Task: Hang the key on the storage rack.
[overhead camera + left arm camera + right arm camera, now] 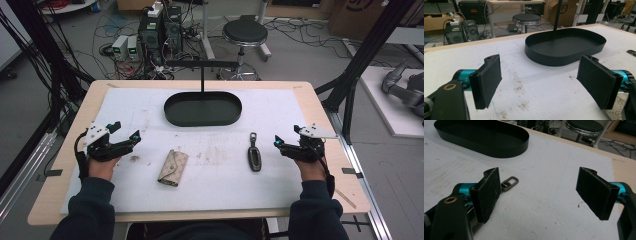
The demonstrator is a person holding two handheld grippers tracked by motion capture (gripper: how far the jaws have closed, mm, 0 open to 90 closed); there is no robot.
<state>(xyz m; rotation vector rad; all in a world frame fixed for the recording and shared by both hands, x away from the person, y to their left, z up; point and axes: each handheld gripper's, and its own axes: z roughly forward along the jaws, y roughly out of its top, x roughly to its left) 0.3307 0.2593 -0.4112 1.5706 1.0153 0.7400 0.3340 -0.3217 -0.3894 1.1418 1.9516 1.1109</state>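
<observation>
Nearest the person, both hands rest at the table's front corners, and each tool stands with its jaws spread wide and nothing between them. The left gripper point(125, 132) sits just left of the beige pouch point(173, 167), which lies flat on the white mat point(130, 105). The right gripper point(286, 136) sits just right of the black key fob point(254, 156), whose metal loop point(509, 182) shows close beside that gripper's left pad in the right gripper view.

The fob is slim and lies flat, so a careless closing could skid it across the mat or catch only the loop, leaving the body to swing and drop. The pouch looks soft; pinched at one edge it could fold or slip free.

Farther off, the black oval tray point(203, 120) has an upright post point(202, 80) rising from it with a crossbar on top, and a hand carrying something over could knock it.
</observation>
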